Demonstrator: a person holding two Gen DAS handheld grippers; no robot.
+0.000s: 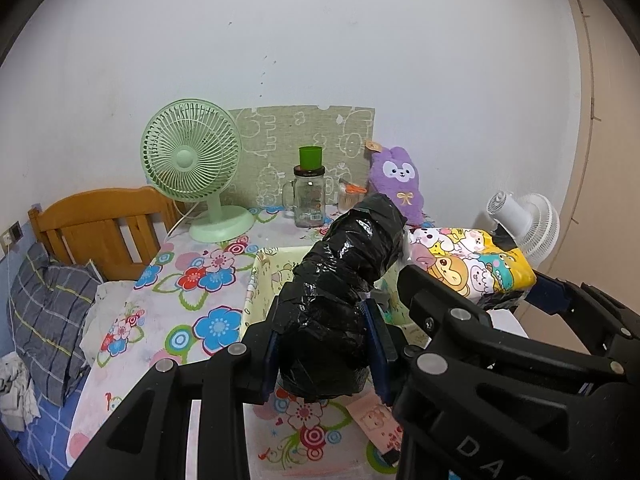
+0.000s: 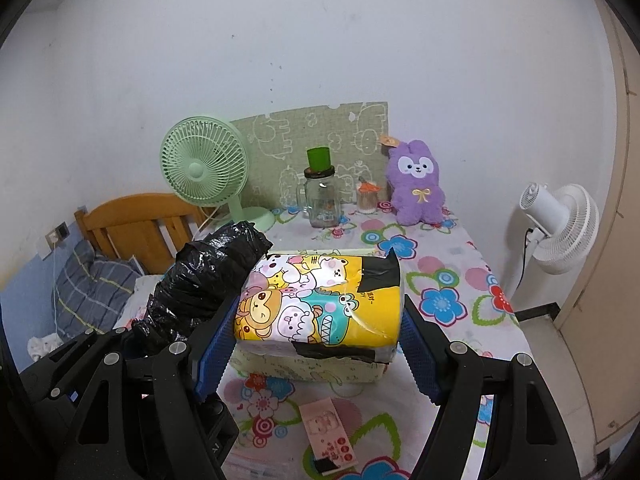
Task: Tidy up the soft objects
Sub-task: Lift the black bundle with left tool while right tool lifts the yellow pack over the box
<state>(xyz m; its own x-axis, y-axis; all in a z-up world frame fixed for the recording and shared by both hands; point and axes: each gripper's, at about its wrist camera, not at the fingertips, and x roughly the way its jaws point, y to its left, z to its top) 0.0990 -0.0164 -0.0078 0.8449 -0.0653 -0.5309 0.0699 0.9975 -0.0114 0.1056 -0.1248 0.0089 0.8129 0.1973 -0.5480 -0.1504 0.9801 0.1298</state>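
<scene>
My left gripper (image 1: 326,344) is shut on a long black plastic-wrapped bundle (image 1: 344,280) and holds it above the pale fabric storage box (image 1: 260,276). The bundle also shows in the right wrist view (image 2: 200,280). My right gripper (image 2: 316,340) is shut on a yellow cartoon-printed soft pack (image 2: 320,300), held over the same box (image 2: 320,368). The pack shows in the left wrist view (image 1: 472,264), beside the bundle. A purple plush rabbit (image 2: 416,184) sits at the back of the table against the wall.
On the flowered tablecloth (image 2: 440,280) stand a green desk fan (image 2: 204,168), a glass jar with a green cup on top (image 2: 322,196) and a small container (image 2: 366,196). A pink packet (image 2: 328,436) lies near the front. A white fan (image 2: 560,228) stands right, a bed (image 1: 52,300) left.
</scene>
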